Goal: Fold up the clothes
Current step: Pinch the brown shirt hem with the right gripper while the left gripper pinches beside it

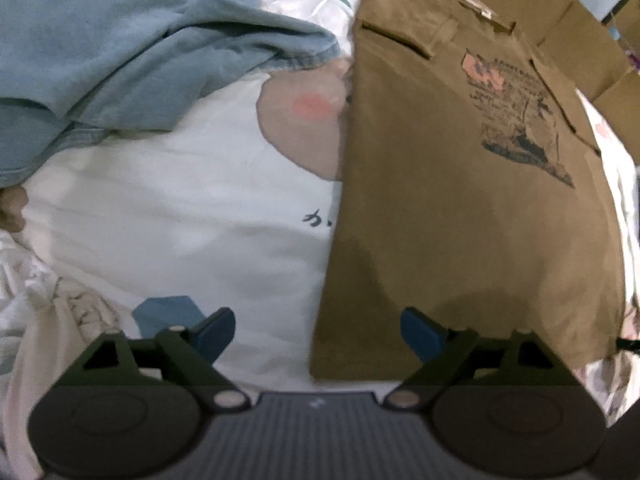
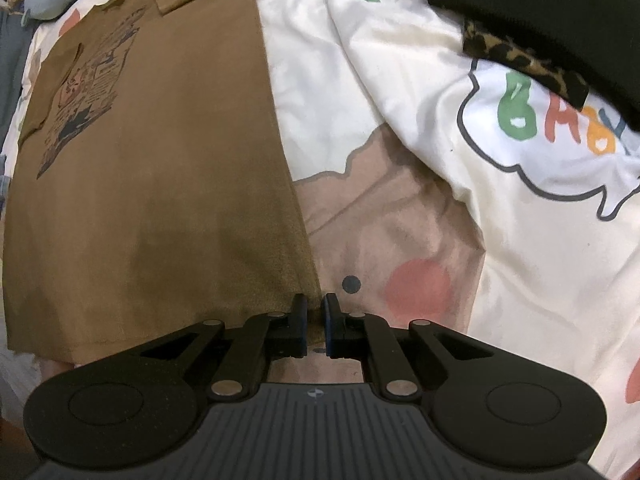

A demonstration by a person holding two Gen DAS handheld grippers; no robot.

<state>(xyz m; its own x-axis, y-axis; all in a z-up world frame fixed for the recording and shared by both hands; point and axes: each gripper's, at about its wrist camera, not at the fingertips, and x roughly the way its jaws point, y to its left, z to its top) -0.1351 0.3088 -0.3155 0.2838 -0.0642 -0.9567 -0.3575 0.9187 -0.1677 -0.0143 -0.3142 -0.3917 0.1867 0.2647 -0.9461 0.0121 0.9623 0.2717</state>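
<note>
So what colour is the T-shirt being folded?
Olive-brown T-shirt with a dark printed graphic; clearest in the left wrist view.

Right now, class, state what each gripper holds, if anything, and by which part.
The right gripper pinches the brown T-shirt at its near bottom corner. The left gripper stands open over the shirt's other bottom corner, holding nothing.

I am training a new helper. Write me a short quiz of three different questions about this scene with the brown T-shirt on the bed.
1. True or false: the left hand-held gripper is open.
2. What does the right hand-held gripper pinch?
A. blue garment
B. brown T-shirt
C. bedsheet
3. Fill in: the T-shirt's printed side faces ____.

Key: 1 true; 2 B, at its bottom corner; 3 up.
</note>
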